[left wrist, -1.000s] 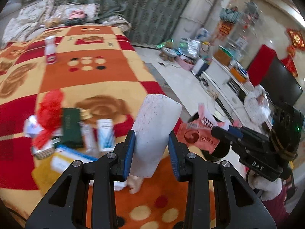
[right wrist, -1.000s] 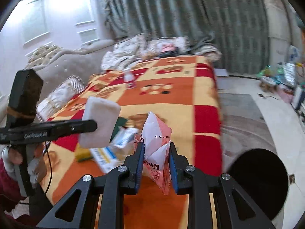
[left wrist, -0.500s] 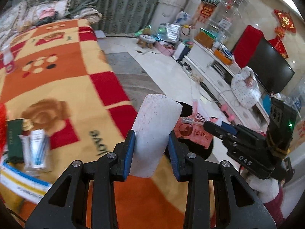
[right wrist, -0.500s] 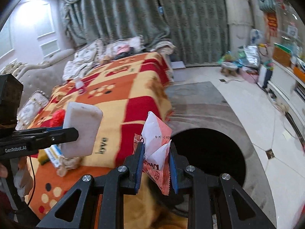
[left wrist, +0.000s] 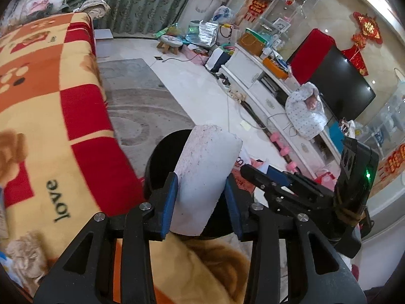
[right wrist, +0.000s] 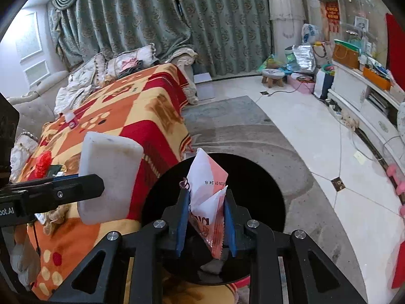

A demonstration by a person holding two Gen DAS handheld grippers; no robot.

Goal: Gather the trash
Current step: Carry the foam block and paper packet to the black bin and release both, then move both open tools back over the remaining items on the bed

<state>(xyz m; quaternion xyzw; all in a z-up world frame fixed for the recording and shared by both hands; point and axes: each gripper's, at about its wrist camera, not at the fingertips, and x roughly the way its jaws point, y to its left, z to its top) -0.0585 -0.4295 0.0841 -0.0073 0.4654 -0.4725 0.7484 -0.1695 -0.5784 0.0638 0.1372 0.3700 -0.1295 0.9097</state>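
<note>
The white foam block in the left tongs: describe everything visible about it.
The white foam block is a thick rectangular slab with rounded corners, off-white and flecked with dark specks and grime. It stands tilted between the blue pads of the left tongs, whose jaws have just been opening; the left pad touches it, the right side is hard to judge. It hangs by the blanket's edge, over the black bin. From the right wrist view its broad face looks smudged.
</note>
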